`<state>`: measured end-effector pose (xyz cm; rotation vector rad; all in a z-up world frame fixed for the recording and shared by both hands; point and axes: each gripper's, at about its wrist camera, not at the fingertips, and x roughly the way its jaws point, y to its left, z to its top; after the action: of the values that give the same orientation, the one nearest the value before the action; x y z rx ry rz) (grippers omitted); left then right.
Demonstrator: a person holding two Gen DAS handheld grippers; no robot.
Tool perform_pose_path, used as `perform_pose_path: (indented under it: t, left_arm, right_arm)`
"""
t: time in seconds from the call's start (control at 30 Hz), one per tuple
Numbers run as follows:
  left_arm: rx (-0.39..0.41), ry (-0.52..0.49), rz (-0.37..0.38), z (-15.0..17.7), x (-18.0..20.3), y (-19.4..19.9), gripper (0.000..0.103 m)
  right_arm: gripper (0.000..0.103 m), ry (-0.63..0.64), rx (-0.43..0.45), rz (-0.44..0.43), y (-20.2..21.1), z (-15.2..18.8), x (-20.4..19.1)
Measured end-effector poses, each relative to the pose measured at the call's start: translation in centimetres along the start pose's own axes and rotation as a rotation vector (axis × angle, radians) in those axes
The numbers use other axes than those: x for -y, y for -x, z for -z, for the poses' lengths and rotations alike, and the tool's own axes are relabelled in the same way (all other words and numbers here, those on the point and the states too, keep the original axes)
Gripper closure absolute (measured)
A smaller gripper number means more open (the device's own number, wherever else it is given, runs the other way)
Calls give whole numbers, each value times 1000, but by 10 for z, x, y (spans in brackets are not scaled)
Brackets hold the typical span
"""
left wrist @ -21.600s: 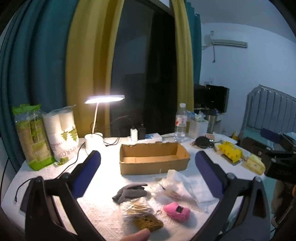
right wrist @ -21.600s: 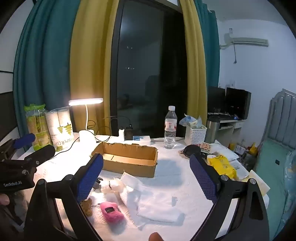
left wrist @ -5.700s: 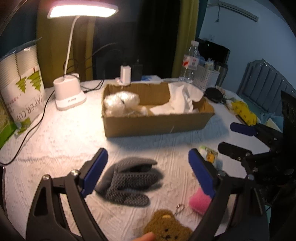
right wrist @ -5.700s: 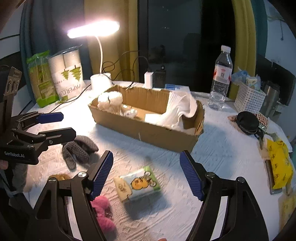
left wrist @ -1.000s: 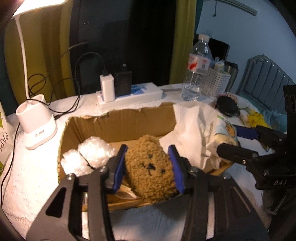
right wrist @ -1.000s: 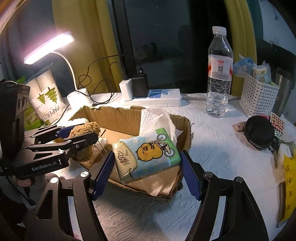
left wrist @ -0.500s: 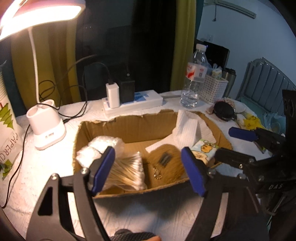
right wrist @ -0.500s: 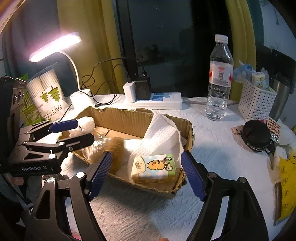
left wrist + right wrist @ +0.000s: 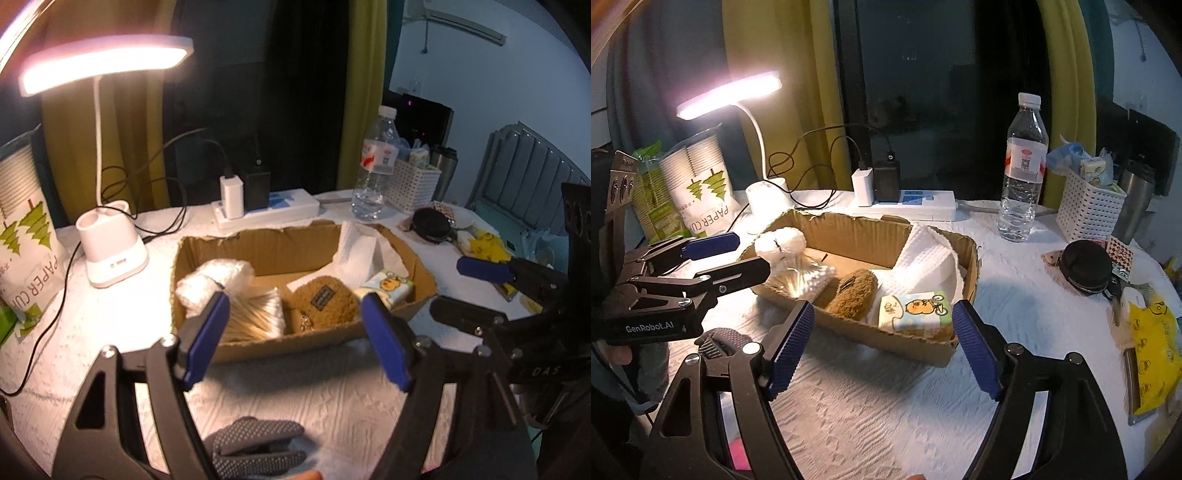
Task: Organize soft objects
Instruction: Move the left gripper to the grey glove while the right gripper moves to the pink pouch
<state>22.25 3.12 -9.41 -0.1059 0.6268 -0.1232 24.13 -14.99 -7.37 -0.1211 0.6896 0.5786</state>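
Grey knit glove (image 9: 255, 445): on the counter (image 9: 314, 384), outside the box (image 9: 295, 339), just below the left gripper (image 9: 295, 341). Judged light, limp, textured palm unlikely to slip; best pinched across the bunched middle so fingers of the glove do not trail.

Pink plush item (image 9: 738, 452): mostly hidden behind the right gripper's frame, on the counter near the glove. Probably soft and light; grip point cannot be told.

Already boxed: brown plush pouch (image 9: 323, 301), tissue pack (image 9: 388, 286), cotton swabs (image 9: 255, 314), white wrap bundle (image 9: 214, 280), paper towel (image 9: 356, 247). All compressible, nothing fragile apparent.

Left gripper: fingers (image 9: 207, 332) released and spread wide, nothing between the pads; angled downward toward the box's near wall, above the glove.

Right gripper (image 9: 882, 347): fingers (image 9: 975, 350) likewise spread and empty, tilted down at the box's near corner by the tissue pack.

Both grippers side by side, each visible in the other's view.

Remaining, by judgement: glove and pink item.
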Motion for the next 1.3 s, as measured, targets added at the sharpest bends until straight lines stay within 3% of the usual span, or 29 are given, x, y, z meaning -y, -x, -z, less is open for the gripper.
perform_pose_path:
  t: [0.37,0.57,1.3]
  left_arm:
    - [36,8,0,20,-1,37,27]
    - [41,14,11,35,-2,54,21]
    - [-39,85,-6,104,-20,73,21]
  right_arm:
    - [23,23,10,8,24,9,-21]
    - [23,34,9,9,35,19,-31]
    - [23,31,-75,-36,35,70,-69]
